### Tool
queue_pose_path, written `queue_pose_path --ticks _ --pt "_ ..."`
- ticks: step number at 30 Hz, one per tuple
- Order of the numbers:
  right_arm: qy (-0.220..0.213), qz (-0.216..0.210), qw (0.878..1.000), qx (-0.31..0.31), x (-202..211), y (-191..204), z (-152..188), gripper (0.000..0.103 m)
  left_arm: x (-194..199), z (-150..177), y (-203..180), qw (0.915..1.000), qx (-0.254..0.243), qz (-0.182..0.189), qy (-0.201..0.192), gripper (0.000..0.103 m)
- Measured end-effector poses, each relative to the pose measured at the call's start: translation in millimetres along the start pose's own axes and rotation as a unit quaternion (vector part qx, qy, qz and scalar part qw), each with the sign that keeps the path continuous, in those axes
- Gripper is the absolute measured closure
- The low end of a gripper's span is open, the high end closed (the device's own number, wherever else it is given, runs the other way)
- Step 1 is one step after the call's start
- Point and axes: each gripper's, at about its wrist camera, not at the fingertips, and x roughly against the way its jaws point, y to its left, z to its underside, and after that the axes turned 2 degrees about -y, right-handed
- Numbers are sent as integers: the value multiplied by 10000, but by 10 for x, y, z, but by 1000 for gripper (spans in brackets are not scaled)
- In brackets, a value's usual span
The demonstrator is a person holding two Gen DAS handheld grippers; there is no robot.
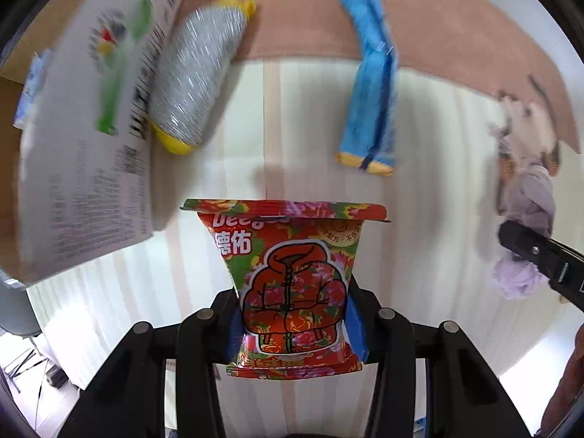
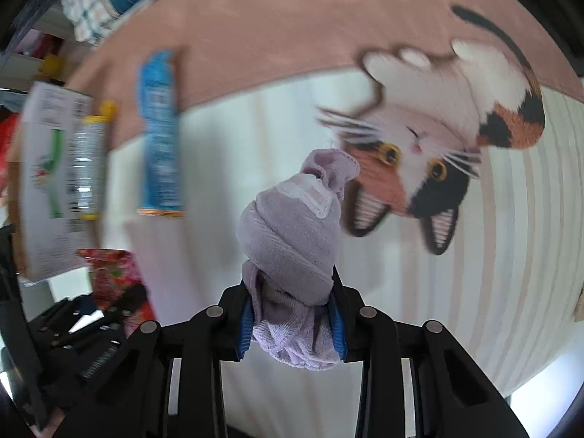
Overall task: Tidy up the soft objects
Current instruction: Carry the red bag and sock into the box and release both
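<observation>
My left gripper [image 1: 292, 325] is shut on a red flowered wipes packet [image 1: 292, 277] and holds it above the striped cloth. My right gripper [image 2: 292, 317] is shut on a rolled lilac sock [image 2: 292, 241] and holds it up over the cloth. The lilac sock [image 1: 525, 204] and the right gripper also show at the right edge of the left wrist view. The red packet [image 2: 113, 273] and the left gripper show at the lower left of the right wrist view.
A blue packet [image 1: 372, 84] and a silver cone with yellow ends [image 1: 197, 73] lie on the cloth, next to a white printed box [image 1: 87, 120]. A cat-shaped cushion [image 2: 449, 135] lies to the right. A pink blanket [image 1: 299, 18] lies behind.
</observation>
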Motion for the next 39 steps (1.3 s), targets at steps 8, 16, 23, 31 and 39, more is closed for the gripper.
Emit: queue_pose_path --ticks 8,16,23,31,39 --pt "-611 -800 9932 578 777 1127 142 67 1096 36 604 9937 73 517 -990 61" --pt "-711 -1285 9819 1193 1067 2747 443 67 1800 -127 2032 9902 271 703 -1177 61" --pt "-366 -1298 9814 1365 420 4086 387 67 1484 -509 3062 9976 120 410 -540 61" --pt "59 -810 9894 1208 -380 4567 235 67 789 -864 3639 9977 169 564 341 61" --pt "318 -487 9914 1176 -822 4695 98 64 283 -889 3719 9917 276 755 1007 60"
